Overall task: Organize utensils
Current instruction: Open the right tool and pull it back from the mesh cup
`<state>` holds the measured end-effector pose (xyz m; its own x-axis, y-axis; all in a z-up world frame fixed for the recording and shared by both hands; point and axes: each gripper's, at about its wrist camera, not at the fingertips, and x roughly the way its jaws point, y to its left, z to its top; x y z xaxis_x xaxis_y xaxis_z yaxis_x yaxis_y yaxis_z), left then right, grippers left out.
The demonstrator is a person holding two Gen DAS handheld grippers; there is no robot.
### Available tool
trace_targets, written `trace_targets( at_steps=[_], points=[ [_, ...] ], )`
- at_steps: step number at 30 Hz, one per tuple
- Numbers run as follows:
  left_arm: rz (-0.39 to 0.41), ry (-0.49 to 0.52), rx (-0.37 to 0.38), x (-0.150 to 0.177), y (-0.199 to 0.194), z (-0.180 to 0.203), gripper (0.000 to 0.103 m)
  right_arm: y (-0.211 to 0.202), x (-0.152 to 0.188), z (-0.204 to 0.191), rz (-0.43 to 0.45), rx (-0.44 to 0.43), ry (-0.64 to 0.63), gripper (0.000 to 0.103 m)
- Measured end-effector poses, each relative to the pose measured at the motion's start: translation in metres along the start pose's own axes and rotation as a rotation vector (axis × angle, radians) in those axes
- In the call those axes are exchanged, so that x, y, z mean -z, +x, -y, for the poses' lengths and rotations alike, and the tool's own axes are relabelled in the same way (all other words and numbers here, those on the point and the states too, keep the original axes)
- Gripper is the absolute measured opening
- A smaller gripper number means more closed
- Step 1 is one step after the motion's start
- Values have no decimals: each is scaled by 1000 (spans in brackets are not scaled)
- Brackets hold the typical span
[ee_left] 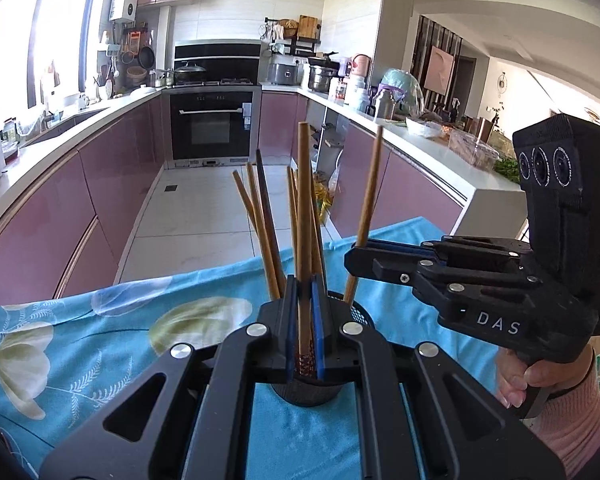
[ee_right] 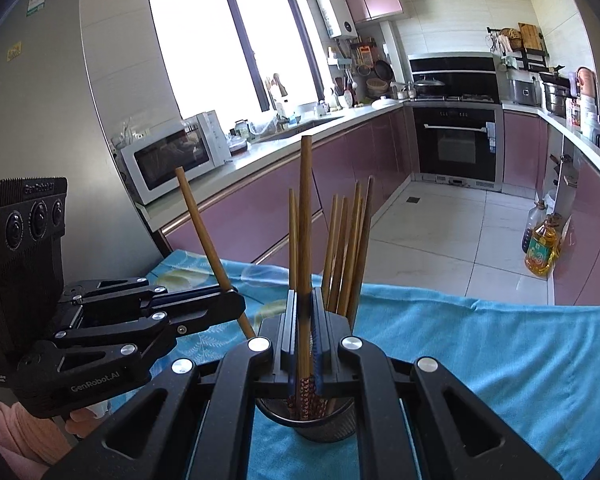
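Left gripper (ee_left: 305, 300) in the left wrist view is clamping one wooden chopstick (ee_left: 305, 216) between its blue pads, held upright, its patterned lower end sitting just over the mouth of the black mesh holder (ee_left: 306, 392). Several other chopsticks (ee_left: 266, 236) are already standing in that holder, fanning out behind the fingers. Right gripper (ee_left: 358, 258) is coming in from the right side, closed on a second chopstick (ee_left: 366, 216), which is leaning with its lower end at or in the holder rim; cannot tell if it is touching bottom. Holder is sitting on the tabletop covered by a blue floral cloth (ee_left: 112, 332). Switching to the right wrist view: right gripper (ee_right: 306, 312) is pinching its chopstick (ee_right: 305, 220) upright, decorated tip dipping into the mesh holder (ee_right: 306, 420). A bunch of standing chopsticks (ee_right: 348, 248) is already inside. Left gripper (ee_right: 232, 300) is holding its tilted chopstick (ee_right: 204, 232) just beside the holder. No loose utensils are showing on the cloth (ee_right: 480, 352) in either view, so the task is looking nearly done: both held sticks are remaining to be released into the holder.
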<state>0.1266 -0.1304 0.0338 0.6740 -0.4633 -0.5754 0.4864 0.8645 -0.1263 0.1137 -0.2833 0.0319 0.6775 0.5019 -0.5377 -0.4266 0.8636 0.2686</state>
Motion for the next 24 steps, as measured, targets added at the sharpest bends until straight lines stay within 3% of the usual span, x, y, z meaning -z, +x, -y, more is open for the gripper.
trace_targets(
  at_steps=[4, 7, 10, 11, 14, 16, 18, 20, 21, 23, 24],
  points=[
    [-40, -9, -4, 5, 15, -6, 8, 12, 4, 6, -38, 16, 19, 8],
    [-54, -14, -9, 10, 22, -9, 8, 15, 9, 11, -47, 11, 46, 16],
    [-48, -28, -13, 15, 23, -12, 17, 13, 14, 13, -38, 11, 62, 27],
    [-38, -33, -21, 17, 21, -13, 21, 11, 16, 14, -33, 12, 67, 30],
    [-11, -56, -44, 24, 16, -16, 39, 3, 20, 12, -2, 37, 79, 53],
    [15, -68, -69, 28, 10, -18, 46, -4, 24, 9, 24, 57, 70, 59],
    [53, -85, -115, 35, 1, -22, 68, -10, 28, 4, 50, 78, 61, 74],
    [90, -88, -154, 41, -9, -24, 74, -16, 34, -3, 80, 116, 40, 82],
    [112, -94, -182, 45, -14, -26, 85, -17, 37, -6, 87, 135, 29, 87],
    [162, -111, -238, 53, -27, -30, 96, -21, 45, -12, 117, 180, 18, 97],
    [185, -114, -261, 60, -35, -32, 97, -24, 50, -14, 132, 194, 15, 97]
  ],
)
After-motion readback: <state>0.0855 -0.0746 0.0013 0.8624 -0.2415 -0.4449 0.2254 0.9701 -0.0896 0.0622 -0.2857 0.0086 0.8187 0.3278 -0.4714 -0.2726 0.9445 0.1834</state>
